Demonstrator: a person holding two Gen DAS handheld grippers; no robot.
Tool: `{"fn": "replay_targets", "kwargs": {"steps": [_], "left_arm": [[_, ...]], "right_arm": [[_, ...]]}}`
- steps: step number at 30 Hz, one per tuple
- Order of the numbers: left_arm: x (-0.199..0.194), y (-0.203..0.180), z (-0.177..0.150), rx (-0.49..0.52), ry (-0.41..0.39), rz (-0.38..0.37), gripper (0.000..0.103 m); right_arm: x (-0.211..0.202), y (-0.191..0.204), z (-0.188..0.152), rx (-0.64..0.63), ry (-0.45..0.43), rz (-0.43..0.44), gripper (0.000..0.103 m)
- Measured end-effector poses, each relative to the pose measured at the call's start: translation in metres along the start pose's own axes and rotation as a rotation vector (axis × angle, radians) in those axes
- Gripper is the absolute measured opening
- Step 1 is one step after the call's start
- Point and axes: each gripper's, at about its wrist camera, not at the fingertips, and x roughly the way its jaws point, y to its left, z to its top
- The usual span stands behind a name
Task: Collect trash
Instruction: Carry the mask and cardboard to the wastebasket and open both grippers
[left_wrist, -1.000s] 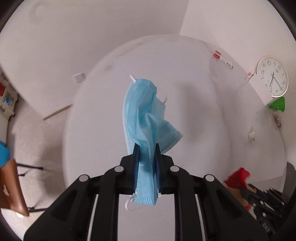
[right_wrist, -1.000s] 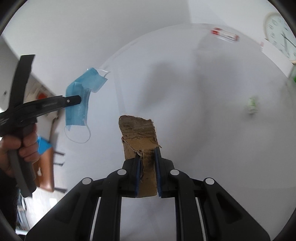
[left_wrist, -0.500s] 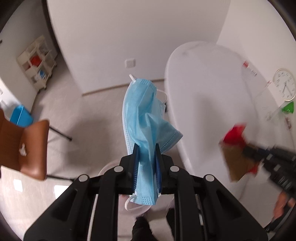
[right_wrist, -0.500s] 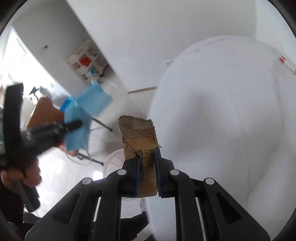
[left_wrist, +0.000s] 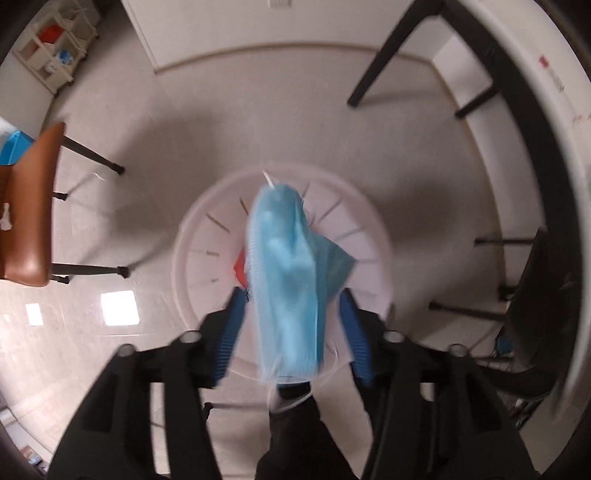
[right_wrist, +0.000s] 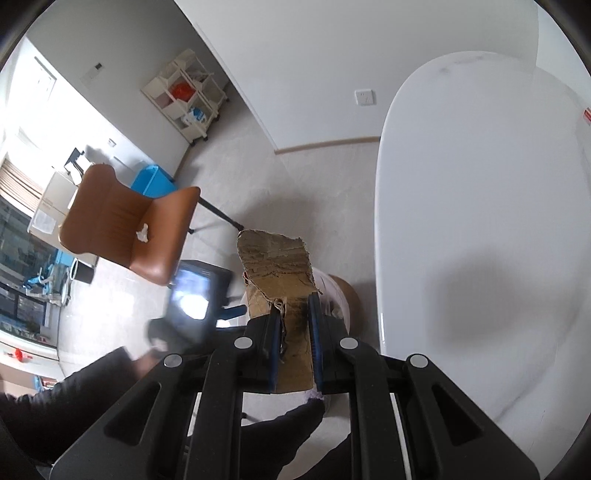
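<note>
In the left wrist view my left gripper (left_wrist: 293, 328) points down over a white round bin (left_wrist: 207, 236) on the floor. Its jaws stand wide open and a blue face mask (left_wrist: 291, 280) hangs blurred between them, touching neither pad. Something red (left_wrist: 240, 267) lies inside the bin. In the right wrist view my right gripper (right_wrist: 294, 334) is shut on a torn piece of brown cardboard (right_wrist: 279, 269), held above the floor beside the white table (right_wrist: 480, 221). The bin's rim (right_wrist: 328, 291) shows just behind the cardboard.
A brown chair (right_wrist: 129, 229) stands on the floor to the left, also seen in the left wrist view (left_wrist: 26, 206). Black table legs (left_wrist: 399, 51) rise at the upper right. A white shelf unit (right_wrist: 184, 96) stands by the far wall. My dark-clothed legs (left_wrist: 295, 435) are below.
Both grippers swung off the table and down toward the floor. The left gripper came over the bin and opened, letting go of the mask. The right gripper still holds the cardboard.
</note>
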Motion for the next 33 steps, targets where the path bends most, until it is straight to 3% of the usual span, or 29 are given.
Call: {"fn": "replay_targets", "kwargs": {"steps": [5,7,11,16,21,26,27,29,31,33], "left_arm": [[0.047,0.004,0.002,-0.018,0.087,-0.008,0.069],[0.055,0.013,0.003,-0.04,0.093,-0.011,0.079],[0.051,0.027,0.004,-0.079,0.081,-0.022,0.085],[0.004,0.051,0.0,-0.185,-0.022,-0.015,0.089],[-0.035,0.092,-0.024,-0.383,-0.059,-0.024,0.092],[-0.064,0.121,-0.044,-0.477,-0.108,0.063,0.094],[-0.07,0.125,-0.047,-0.482,-0.12,0.086,0.094],[-0.08,0.131,-0.05,-0.49,-0.139,0.12,0.094],[-0.085,0.135,-0.053,-0.494,-0.143,0.145,0.094],[-0.086,0.136,-0.055,-0.496,-0.137,0.143,0.094]], "right_arm": [[0.02,0.009,0.006,-0.01,0.04,-0.026,0.014],[0.024,0.01,0.003,-0.013,0.051,-0.032,0.014],[0.038,0.016,0.005,-0.037,0.069,-0.04,0.014],[0.067,0.028,0.007,-0.106,0.098,-0.047,0.014],[0.123,0.05,0.003,-0.211,0.156,-0.043,0.016],[0.187,0.064,-0.007,-0.268,0.216,-0.054,0.023],[0.202,0.064,-0.011,-0.266,0.24,-0.05,0.033],[0.223,0.064,-0.017,-0.254,0.272,-0.051,0.063],[0.242,0.064,-0.023,-0.245,0.299,-0.087,0.081],[0.248,0.063,-0.027,-0.233,0.316,-0.117,0.087]]}}
